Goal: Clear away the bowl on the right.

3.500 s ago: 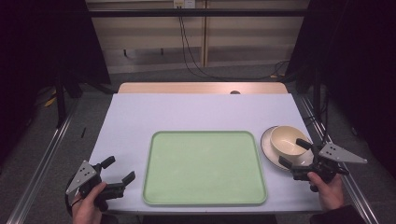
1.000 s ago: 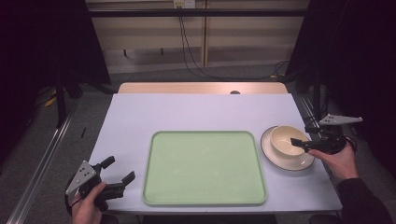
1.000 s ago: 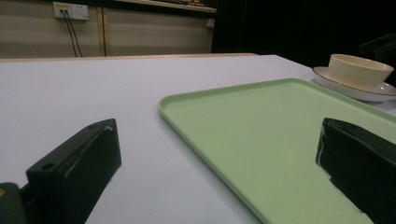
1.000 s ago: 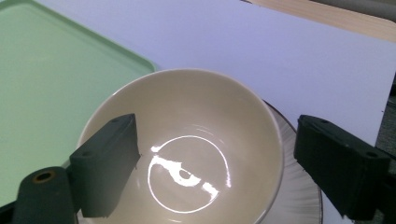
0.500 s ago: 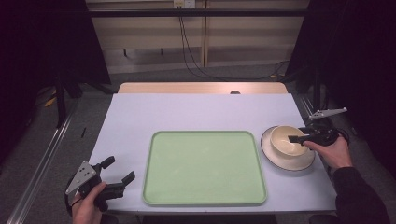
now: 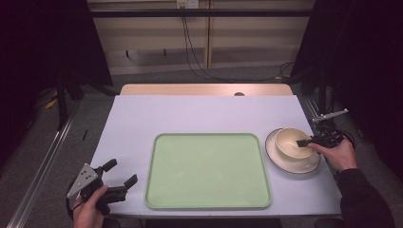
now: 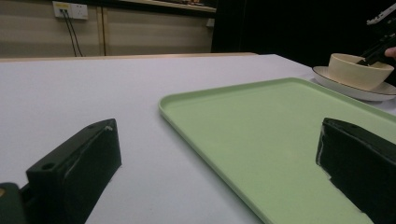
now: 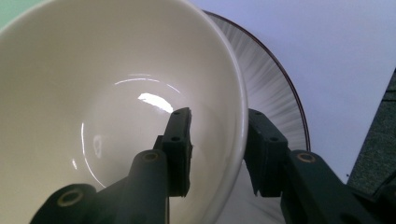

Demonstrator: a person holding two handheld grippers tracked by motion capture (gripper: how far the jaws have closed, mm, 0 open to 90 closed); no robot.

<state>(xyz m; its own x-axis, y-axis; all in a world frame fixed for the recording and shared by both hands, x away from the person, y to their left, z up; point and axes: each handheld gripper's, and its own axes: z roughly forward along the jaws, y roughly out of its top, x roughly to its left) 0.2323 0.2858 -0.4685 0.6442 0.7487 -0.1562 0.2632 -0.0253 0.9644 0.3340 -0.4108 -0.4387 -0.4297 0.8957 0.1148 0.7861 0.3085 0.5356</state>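
Observation:
A cream bowl [image 6: 289, 140] stands on a white, dark-rimmed plate [image 6: 285, 164] at the table's right. My right gripper [image 6: 306, 141] straddles the bowl's right rim. In the right gripper view one jaw is inside the bowl [image 8: 93, 84] and the other is outside, over the plate [image 8: 275, 93]. Its jaws have just been closing, with the rim between them. A gap still shows at the inner jaw. My left gripper [image 6: 121, 172] rests open at the front left corner, holding nothing, beside a pale green tray [image 6: 209, 168].
The tray [image 7: 261, 130] lies empty in the middle of the lilac table top [image 6: 199, 114]. A wooden strip [image 6: 204, 89] runs along the far edge. The bowl [image 7: 357, 70] stands beyond the tray's far right corner in the left gripper view.
My right gripper has moved up from the front right to the bowl, sunk onto its rim and narrowed its jaws. The left gripper has stayed in place.

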